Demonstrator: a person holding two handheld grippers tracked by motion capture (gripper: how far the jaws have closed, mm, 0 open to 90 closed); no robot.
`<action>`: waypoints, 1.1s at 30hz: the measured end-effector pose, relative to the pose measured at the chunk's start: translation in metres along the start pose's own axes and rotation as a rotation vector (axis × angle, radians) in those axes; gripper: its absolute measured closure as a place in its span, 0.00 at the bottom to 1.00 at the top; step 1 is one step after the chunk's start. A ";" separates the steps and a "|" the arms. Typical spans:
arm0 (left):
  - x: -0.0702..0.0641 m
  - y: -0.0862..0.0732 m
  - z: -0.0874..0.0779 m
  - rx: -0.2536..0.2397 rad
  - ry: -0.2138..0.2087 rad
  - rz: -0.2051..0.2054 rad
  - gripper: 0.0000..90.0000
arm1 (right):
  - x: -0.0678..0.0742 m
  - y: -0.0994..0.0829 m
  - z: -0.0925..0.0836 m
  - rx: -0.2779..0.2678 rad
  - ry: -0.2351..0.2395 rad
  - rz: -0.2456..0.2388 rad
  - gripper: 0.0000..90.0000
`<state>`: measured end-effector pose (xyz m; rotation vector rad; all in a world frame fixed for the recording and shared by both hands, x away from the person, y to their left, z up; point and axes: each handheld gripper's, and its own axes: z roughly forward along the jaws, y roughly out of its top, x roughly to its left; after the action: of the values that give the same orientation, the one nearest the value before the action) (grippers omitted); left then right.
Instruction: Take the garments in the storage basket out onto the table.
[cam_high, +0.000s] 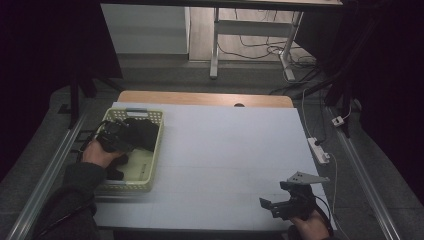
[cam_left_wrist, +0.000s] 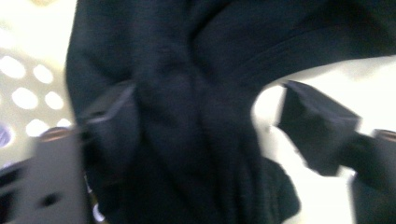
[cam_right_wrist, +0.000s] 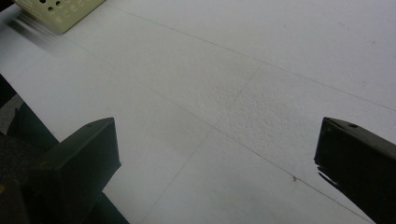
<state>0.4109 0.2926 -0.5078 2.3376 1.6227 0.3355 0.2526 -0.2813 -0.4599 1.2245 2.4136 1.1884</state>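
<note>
Dark cloth (cam_left_wrist: 196, 116) lies bunched between the left gripper (cam_left_wrist: 205, 116) fingers inside the yellow basket (cam_high: 150, 117) (blur hides whether they pinch it); right gripper (cam_right_wrist: 217, 154) released over bare white table (cam_right_wrist: 261, 70)

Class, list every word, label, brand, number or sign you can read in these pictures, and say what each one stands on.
None: no readable text in any view.
Basket: pale yellow, perforated, no label legible.
Dark cloth: no tag or print to be seen, and the picture is blurred.
White table cover: plain, faint seam lines only.
Power strip: too small to read any marking.
</note>
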 end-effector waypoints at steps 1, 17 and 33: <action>0.000 0.000 -0.001 0.001 0.009 -0.011 0.50 | 0.000 0.000 0.000 0.001 -0.004 -0.001 0.00; 0.017 -0.003 -0.036 -0.107 -0.128 -0.134 0.81 | 0.000 0.000 0.001 -0.001 0.000 0.004 0.00; 0.008 0.020 -0.110 -0.286 -0.229 -0.065 0.81 | -0.001 0.000 0.001 0.000 -0.005 0.008 0.00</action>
<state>0.3932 0.3034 -0.3975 2.0248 1.4348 0.2562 0.2536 -0.2811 -0.4603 1.2363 2.4078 1.1860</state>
